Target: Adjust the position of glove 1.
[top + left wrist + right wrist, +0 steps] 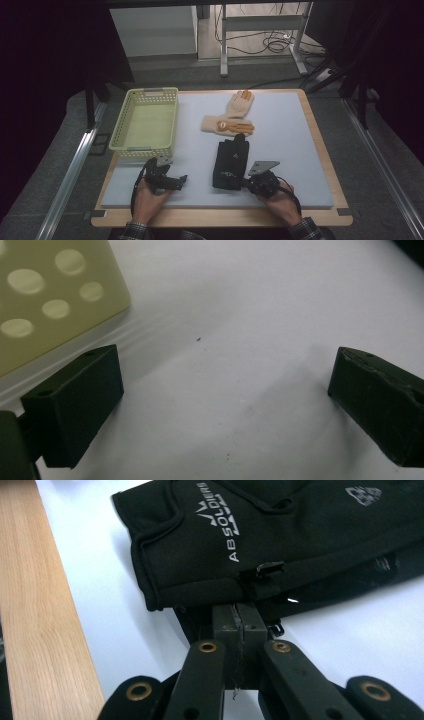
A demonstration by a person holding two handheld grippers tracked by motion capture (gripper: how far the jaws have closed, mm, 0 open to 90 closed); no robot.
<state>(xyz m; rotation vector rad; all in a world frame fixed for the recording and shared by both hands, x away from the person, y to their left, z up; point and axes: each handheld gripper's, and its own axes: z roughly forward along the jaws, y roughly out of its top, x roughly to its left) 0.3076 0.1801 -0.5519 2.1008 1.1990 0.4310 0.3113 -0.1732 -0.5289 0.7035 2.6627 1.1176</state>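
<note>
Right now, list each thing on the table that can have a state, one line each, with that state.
Black glove: lying flat, cuff edge pinched.
Right gripper: shut on the black glove's cuff.
Left gripper: open, nothing between its jaws, beside the basket.
Basket: upright, empty.
Tan gloves: lying overlapped, untouched.

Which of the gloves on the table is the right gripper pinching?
The black gloves, nearest the person: the right gripper is shut on their cuff edge. The tan gloves lie farther away, untouched.
</note>
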